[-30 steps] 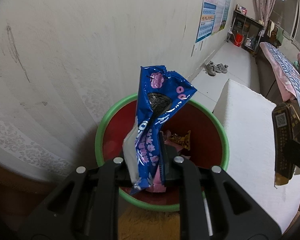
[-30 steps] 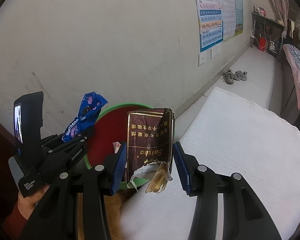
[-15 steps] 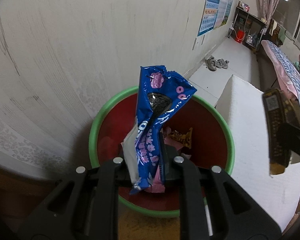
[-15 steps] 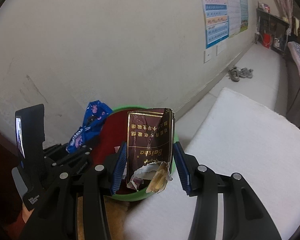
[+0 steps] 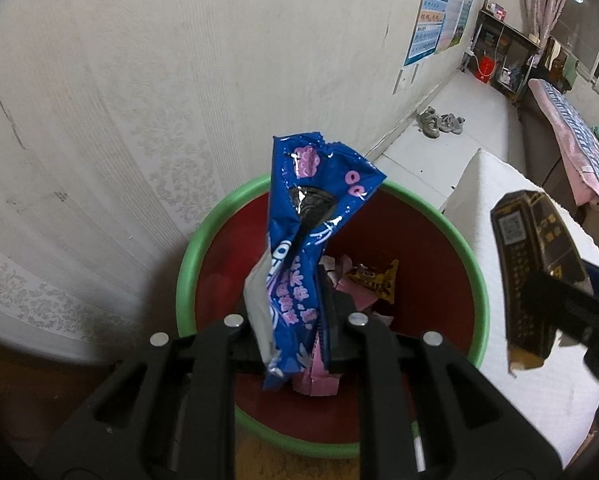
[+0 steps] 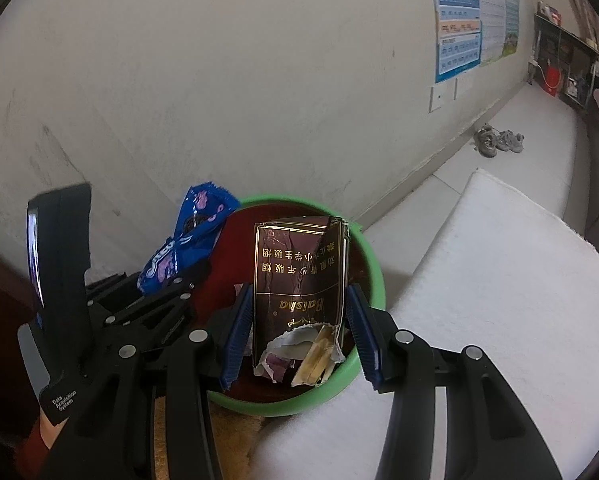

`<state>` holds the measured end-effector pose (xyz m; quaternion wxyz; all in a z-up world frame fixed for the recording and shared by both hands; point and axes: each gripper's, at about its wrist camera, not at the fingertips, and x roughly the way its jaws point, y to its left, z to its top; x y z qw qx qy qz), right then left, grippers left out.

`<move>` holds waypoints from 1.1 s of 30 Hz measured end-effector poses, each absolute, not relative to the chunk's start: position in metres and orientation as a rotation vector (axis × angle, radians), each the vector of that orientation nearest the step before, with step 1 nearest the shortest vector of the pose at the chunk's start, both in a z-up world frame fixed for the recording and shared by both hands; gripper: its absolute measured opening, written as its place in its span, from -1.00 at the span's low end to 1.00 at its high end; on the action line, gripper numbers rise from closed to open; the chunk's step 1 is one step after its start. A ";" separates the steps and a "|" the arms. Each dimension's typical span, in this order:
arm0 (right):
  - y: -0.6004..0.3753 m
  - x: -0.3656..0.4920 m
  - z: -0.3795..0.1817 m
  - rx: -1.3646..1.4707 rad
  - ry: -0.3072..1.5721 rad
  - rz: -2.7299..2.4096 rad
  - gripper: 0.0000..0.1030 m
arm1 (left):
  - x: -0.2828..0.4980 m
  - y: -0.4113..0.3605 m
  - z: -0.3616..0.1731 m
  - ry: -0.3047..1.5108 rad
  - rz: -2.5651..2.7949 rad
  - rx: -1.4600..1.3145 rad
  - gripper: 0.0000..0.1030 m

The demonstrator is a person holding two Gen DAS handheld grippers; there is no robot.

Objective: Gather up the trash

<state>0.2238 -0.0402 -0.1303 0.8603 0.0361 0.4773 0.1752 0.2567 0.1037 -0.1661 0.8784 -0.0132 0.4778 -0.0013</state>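
My left gripper (image 5: 295, 316) is shut on a blue cookie wrapper (image 5: 307, 224) and holds it upright over a red bin with a green rim (image 5: 475, 264). The bin holds several wrappers (image 5: 367, 280). My right gripper (image 6: 299, 320) is shut on a torn dark brown cigarette pack (image 6: 299, 276) and holds it over the same bin (image 6: 373, 264). The pack also shows at the right of the left wrist view (image 5: 535, 276). The left gripper with the blue wrapper (image 6: 191, 240) shows at the left of the right wrist view.
The bin stands against a pale wall (image 5: 179, 80). A white padded block (image 6: 479, 300) lies right of the bin. A pair of shoes (image 6: 497, 142) sits farther along the wall. Posters (image 6: 467, 16) hang above. A bed and shelves stand at far right.
Both grippers have moved closer over the bin, which now looms larger. The right gripper with the pack has shifted left toward the bin's middle. Both holds are unchanged.
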 end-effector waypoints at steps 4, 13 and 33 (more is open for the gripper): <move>-0.034 0.224 -0.139 0.065 1.016 0.369 0.01 | 0.261 0.107 -0.171 1.017 0.011 -0.039 -0.08; -0.063 0.202 -0.137 0.124 0.965 0.342 0.38 | 0.233 0.103 -0.143 0.928 0.046 -0.066 0.57; -0.227 0.004 -0.033 0.177 0.331 -0.023 0.86 | 0.104 -0.042 0.007 0.437 -0.071 0.012 0.89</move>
